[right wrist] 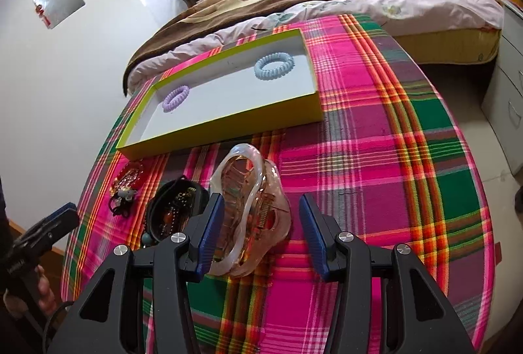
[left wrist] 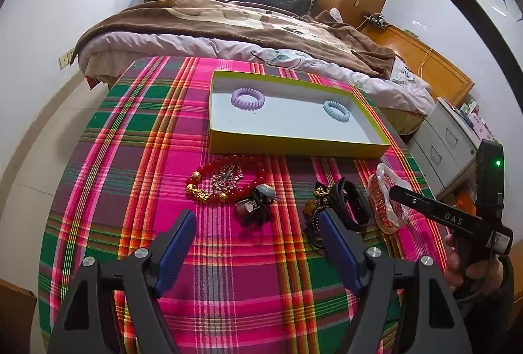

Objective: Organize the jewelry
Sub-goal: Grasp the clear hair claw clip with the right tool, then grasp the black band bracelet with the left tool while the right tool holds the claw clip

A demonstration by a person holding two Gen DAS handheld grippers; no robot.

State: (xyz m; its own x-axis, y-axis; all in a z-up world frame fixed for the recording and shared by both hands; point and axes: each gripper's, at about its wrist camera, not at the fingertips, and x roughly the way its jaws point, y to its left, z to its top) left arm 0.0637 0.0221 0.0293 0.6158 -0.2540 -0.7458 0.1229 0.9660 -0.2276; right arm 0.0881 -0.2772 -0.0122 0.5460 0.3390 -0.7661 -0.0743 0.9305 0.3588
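Hair claw between parted right tongs.

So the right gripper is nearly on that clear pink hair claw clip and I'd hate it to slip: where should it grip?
Across the hair claw clip's looped body, coming from the near side. It lies flat between the open right gripper fingers.

Left tool jaws spread wide, right tool likewise parted, both hand-held
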